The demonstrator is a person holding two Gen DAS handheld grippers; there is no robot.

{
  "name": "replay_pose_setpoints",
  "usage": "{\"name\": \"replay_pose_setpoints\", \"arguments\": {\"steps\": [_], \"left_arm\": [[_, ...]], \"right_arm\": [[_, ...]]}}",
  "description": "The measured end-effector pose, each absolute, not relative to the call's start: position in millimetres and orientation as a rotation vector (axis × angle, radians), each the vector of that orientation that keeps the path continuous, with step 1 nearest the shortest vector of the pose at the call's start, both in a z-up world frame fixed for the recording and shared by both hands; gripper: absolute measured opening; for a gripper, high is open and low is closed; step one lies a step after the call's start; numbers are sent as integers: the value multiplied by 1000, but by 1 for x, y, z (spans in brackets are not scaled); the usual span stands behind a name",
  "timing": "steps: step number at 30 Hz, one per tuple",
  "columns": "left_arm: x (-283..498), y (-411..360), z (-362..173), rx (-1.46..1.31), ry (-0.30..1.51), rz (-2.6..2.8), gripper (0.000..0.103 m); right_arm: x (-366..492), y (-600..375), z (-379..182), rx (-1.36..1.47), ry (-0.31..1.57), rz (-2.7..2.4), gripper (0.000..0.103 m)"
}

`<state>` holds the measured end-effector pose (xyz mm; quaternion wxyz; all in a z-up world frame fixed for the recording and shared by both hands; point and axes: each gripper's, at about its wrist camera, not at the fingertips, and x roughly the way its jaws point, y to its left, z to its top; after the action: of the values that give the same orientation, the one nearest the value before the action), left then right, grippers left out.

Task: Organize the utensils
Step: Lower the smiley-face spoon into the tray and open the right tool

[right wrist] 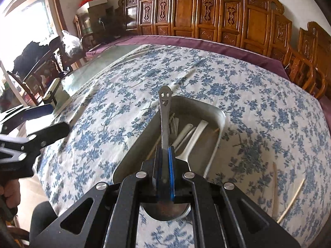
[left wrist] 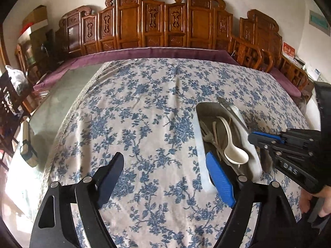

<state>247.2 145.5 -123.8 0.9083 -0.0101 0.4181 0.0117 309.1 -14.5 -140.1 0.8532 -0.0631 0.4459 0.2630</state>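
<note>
A metal tray (left wrist: 197, 128) (right wrist: 217, 136) lies on the blue floral tablecloth and holds a white ceramic spoon (left wrist: 233, 146), a fork (left wrist: 206, 133) and other white utensils (right wrist: 186, 136). My right gripper (right wrist: 164, 150) is shut on a metal spoon with a smiley-face handle (right wrist: 164, 111), held over the tray's near end; the bowl sits behind the fingers. It also shows in the left wrist view (left wrist: 256, 138) at the tray's right side. My left gripper (left wrist: 167, 177) is open and empty, just left of the tray; it appears in the right wrist view (right wrist: 49, 122).
Two chopsticks (right wrist: 289, 198) lie on the cloth right of the tray. A small box (left wrist: 29, 150) sits on the bare glass at the table's left. Carved wooden chairs (left wrist: 165, 22) line the far side. The person's hand (left wrist: 318, 202) is at the right.
</note>
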Motion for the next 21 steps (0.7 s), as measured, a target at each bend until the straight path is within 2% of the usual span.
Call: {"name": "replay_pose_setpoints", "arguments": {"steps": [2,21], "left_arm": [[246,149,-124,-17,863,28,83],[246,163,-135,-28,888,46,83]], "right_arm": [[314,-9,-146,-125,947,549,7],[344,3,-198,11,1086,471,7]]}}
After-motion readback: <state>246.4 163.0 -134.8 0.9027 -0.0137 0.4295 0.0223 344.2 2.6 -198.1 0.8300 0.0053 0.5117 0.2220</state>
